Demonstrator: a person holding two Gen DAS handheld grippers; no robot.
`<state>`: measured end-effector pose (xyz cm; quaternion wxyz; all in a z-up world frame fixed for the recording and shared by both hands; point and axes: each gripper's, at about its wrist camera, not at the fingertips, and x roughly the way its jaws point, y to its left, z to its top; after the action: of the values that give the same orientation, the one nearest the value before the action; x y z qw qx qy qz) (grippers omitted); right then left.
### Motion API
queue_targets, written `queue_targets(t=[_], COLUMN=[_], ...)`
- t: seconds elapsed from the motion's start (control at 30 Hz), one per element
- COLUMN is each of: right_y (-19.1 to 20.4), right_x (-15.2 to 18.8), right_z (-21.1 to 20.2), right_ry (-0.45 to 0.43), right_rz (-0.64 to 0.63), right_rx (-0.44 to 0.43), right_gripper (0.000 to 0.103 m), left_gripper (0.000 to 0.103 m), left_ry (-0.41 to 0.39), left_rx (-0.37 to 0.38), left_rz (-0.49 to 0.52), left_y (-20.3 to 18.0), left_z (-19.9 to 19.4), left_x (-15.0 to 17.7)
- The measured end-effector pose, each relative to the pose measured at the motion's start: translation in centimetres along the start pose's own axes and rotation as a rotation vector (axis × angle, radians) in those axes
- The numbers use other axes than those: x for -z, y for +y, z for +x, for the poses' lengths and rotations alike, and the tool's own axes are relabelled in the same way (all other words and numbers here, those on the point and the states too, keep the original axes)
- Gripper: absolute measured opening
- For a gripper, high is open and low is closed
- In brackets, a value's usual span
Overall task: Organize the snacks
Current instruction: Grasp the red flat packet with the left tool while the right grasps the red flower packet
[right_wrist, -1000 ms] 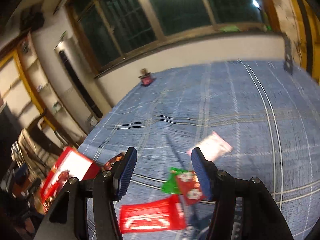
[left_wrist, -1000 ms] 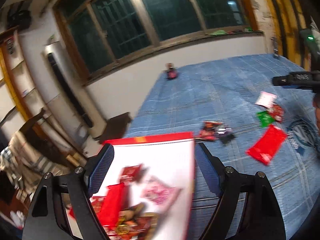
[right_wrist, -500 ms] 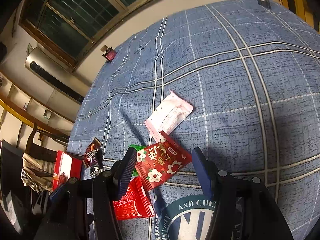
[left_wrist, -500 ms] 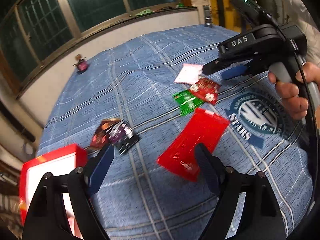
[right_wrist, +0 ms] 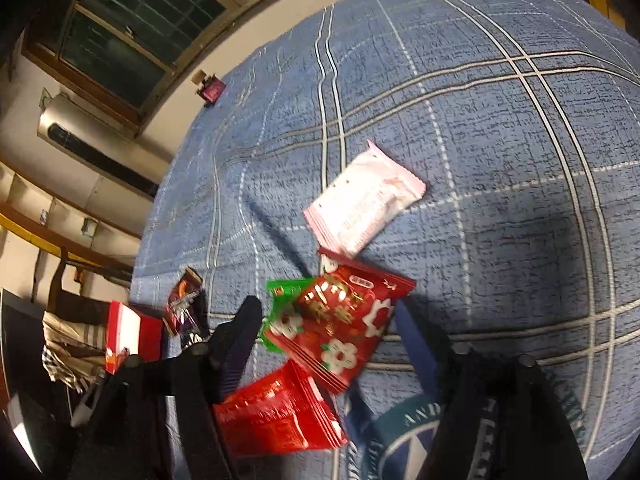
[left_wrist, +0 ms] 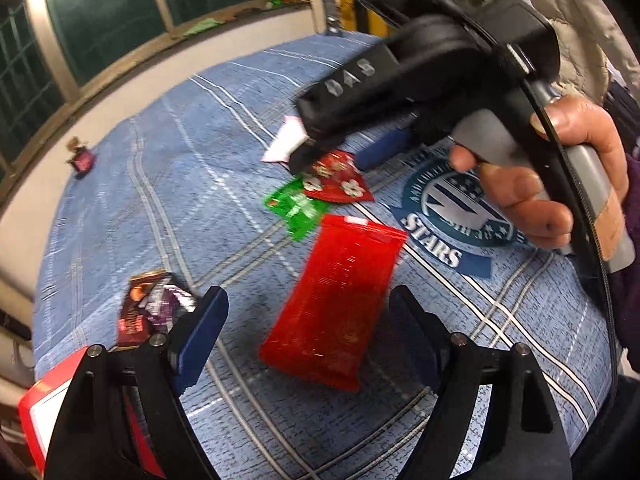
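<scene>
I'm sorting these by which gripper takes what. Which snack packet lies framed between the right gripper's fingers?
The red flower-print packet, lying partly over the green packet. The pink packet lies beyond; the long red packet lies nearer the camera.

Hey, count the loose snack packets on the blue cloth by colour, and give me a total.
Red: 2, long packet and flowered packet
Green: 1
Pink-white: 1
Dark brown-purple: 1 small pile, count unclear
Total: 5 at least

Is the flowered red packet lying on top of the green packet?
Yes, the flowered red packet overlaps the green packet, covering most of it.
</scene>
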<state>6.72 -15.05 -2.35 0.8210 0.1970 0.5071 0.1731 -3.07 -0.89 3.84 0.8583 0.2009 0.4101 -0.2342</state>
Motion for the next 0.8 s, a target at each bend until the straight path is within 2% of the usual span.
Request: queue_targets(t=[0.17, 0.2, 0.23, 0.3, 0.47, 0.6, 0.8], right_y=[1.7, 2.0, 2.4, 2.7, 2.6, 1.1, -2.6], right_x=[0.5, 0.5, 0.7, 0.9, 1.0, 0.5, -0.9], right_z=[0.7, 0.7, 0.8, 0.9, 0.7, -0.2, -1.6], right_ry=[-0.040, -0.044, -0.052, -0.064, -0.062, -0.059, -0.071], right_rz=[-0.107, -0.132, -0.163, -0.213, -0.251, -0.205, -0.040], right_rx=[0.072, 0.093, 0.136, 0.204, 0.243, 0.233, 0.183], right_gripper=[0.072, 0.066, 0.055, 0.046, 0.042, 0.040, 0.040], left_gripper=[0.083, 0.083, 0.083, 0.083, 0.083, 0.083, 0.082], left_ry=[0.018, 0.019, 0.021, 0.022, 0.025, 0.017, 0.005], left_rx=[0.045, 0.054, 0.063, 0.085, 0.109, 0.125, 0.091], left_rz=[0.031, 0.038, 0.047, 0.073, 0.118, 0.092, 0.034], left_y=[-0.7, -0.9, -1.2, -2.0, -3.4, -3.1, -1.4], left_z=[0.5, 0.5, 0.6, 0.6, 0.8, 0.6, 0.6], left_x=[0.5, 0.7, 0.8, 0.9, 0.9, 0.8, -0.4])
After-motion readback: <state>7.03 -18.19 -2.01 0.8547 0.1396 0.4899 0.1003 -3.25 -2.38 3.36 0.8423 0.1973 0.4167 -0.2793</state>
